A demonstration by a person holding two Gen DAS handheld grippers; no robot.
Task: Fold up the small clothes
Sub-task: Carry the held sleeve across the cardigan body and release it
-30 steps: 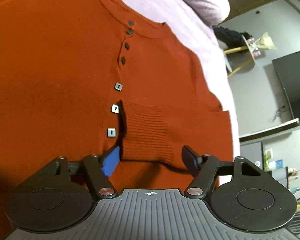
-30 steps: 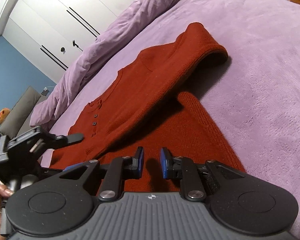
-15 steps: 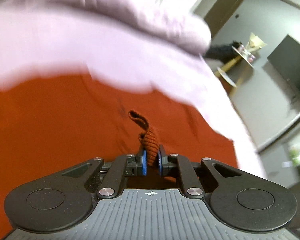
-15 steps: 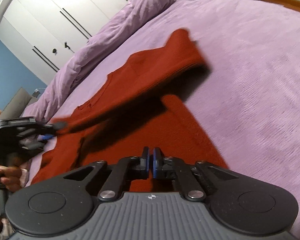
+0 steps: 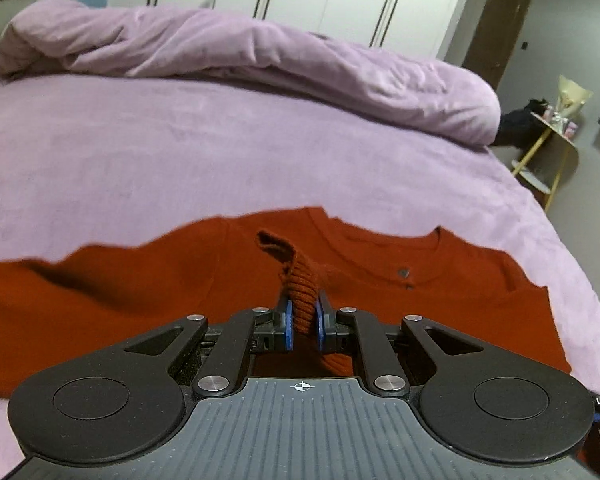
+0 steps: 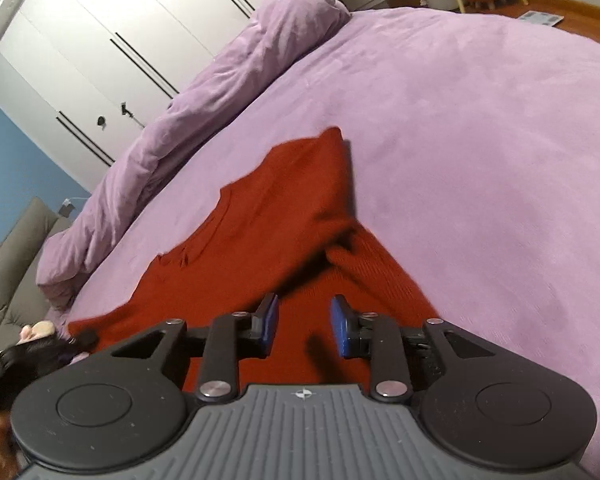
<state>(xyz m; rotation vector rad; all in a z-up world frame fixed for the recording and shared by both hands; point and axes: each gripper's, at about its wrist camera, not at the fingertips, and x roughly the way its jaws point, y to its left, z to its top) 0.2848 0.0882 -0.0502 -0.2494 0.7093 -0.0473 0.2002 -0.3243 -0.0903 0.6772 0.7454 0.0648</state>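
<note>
A rust-orange knit sweater (image 5: 140, 292) has a finely ribbed cuff (image 5: 300, 296) of the same orange and small dark buttons (image 5: 403, 273) below its neckline. The plush bedspread (image 5: 180, 152) and the rumpled duvet (image 5: 260, 52) at the far side are plain lilac. Each black plastic gripper (image 5: 302, 322) (image 6: 304, 326) carries bright blue pads (image 6: 269, 320). The far wardrobe doors (image 6: 100, 52) are white with thin black lines.

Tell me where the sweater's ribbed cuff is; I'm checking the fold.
In the left wrist view, the ribbed cuff is pinched between the jaws of the left gripper, lifted above the rust sweater near its buttoned neckline.
</note>
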